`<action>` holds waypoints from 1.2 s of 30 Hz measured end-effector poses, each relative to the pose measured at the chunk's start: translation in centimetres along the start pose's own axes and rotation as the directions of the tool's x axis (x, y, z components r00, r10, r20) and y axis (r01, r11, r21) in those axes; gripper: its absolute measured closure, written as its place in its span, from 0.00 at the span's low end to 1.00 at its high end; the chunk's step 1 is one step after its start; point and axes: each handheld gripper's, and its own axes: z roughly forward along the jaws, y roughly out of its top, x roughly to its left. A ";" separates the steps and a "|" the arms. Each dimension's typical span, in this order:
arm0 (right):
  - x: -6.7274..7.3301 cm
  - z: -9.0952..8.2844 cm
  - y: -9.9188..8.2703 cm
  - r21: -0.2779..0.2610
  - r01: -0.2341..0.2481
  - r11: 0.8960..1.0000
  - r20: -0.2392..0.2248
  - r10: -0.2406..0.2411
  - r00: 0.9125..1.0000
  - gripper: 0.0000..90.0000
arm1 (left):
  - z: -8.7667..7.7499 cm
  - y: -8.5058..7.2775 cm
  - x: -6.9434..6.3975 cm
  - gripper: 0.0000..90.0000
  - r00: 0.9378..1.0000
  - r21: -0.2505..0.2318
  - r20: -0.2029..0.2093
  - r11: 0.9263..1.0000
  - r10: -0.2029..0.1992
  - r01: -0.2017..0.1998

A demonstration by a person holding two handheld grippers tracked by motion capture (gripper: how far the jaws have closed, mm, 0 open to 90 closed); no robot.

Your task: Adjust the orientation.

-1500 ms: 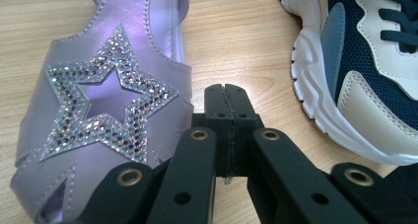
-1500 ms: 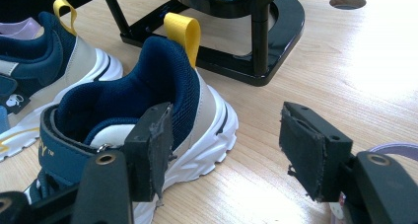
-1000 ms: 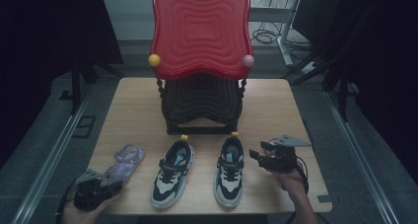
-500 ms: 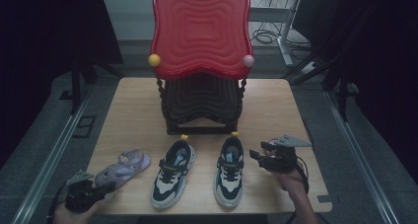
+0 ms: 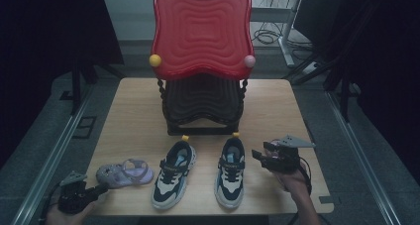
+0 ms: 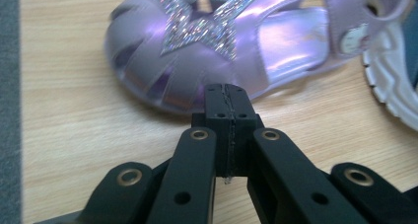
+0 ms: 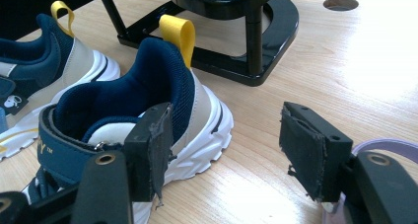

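At the lower left of the high view, your left gripper (image 5: 99, 189) has its jaws pressed fully together on nothing, its tip just short of the toe of the purple sandal (image 5: 125, 172), which lies flat on the table (image 5: 138, 116). Centre frame, two navy-and-cream sneakers (image 5: 173, 174) stand side by side in front of the black rack (image 5: 202, 106), which carries no shoe under its red tray (image 5: 200, 29); judge the step as arranging footwear. At the lower right, your right gripper (image 5: 258, 155) is spread wide and empty beside the right sneaker (image 7: 143, 120); next, close it on that heel collar.
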 end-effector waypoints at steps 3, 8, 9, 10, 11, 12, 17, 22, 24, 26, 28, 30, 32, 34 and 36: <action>-0.1 -0.1 0.0 0.001 -0.003 1.000 0.006 0.003 1.000 0.42 | -0.1 -0.1 0.7 1.00 1.000 -0.001 -0.002 1.000 -0.011 0.011; 0.0 0.1 -0.1 0.004 -0.002 1.000 0.002 0.002 1.000 0.42 | -0.2 -0.1 1.5 1.00 0.999 -0.004 0.006 0.999 -0.033 0.033; 0.0 0.2 -0.1 0.005 0.001 1.000 0.002 -0.001 1.000 0.42 | -0.2 0.0 1.5 1.00 0.999 -0.005 0.007 0.999 -0.035 0.035; 0.0 0.2 -0.2 0.007 0.001 1.000 0.001 -0.001 1.000 0.42 | -0.1 0.1 1.6 1.00 0.999 -0.006 0.005 0.999 -0.038 0.038; 0.0 0.3 -0.2 0.008 0.002 1.000 0.001 -0.002 1.000 0.42 | -0.1 0.2 1.7 1.00 0.999 -0.003 0.008 0.999 -0.039 0.039; 0.0 0.3 -0.2 0.009 0.000 1.000 0.001 0.000 1.000 0.42 | -0.1 0.3 1.8 1.00 0.999 -0.005 0.009 0.999 -0.042 0.042; 0.0 0.2 -0.2 0.008 -0.001 1.000 0.003 0.001 1.000 0.42 | 0.1 1.0 2.2 1.00 0.999 -0.006 0.000 0.999 -0.035 0.035; 0.0 0.2 -0.2 0.005 0.000 1.000 -0.003 0.000 1.000 0.42 | 0.6 1.7 2.8 1.00 0.999 -0.004 -0.008 0.999 -0.043 0.043; 0.0 0.2 -0.2 0.005 0.001 1.000 -0.003 -0.001 1.000 0.42 | 0.9 2.0 2.9 1.00 0.999 -0.006 -0.012 0.999 -0.039 0.039; 0.0 0.2 -0.2 0.005 0.000 1.000 -0.002 0.000 1.000 0.42 | 1.2 2.5 2.8 1.00 1.000 -0.002 -0.010 1.000 -0.026 0.026; 0.0 0.2 -0.2 0.005 0.000 1.000 0.001 0.000 1.000 0.42 | 1.5 2.9 2.9 1.00 1.000 0.000 -0.010 1.000 -0.019 0.019; -0.1 0.1 -0.2 0.001 0.001 1.000 0.001 -0.001 1.000 0.42 | 1.6 3.2 3.0 1.00 1.000 0.005 -0.005 1.000 -0.015 0.015; -0.1 0.0 -0.3 0.000 0.000 1.000 0.001 0.000 1.000 0.42 | 1.7 3.3 3.2 1.00 1.000 0.008 -0.001 1.000 -0.015 0.015; -0.1 0.0 -0.3 0.000 -0.001 1.000 0.003 0.001 1.000 0.42 | 1.6 3.3 3.3 1.00 1.000 0.011 0.002 1.000 -0.015 0.015; -0.2 -0.1 -0.3 0.002 -0.001 1.000 0.006 0.001 1.000 0.42 | 1.5 3.2 3.5 1.00 1.000 0.008 0.002 1.000 -0.019 0.019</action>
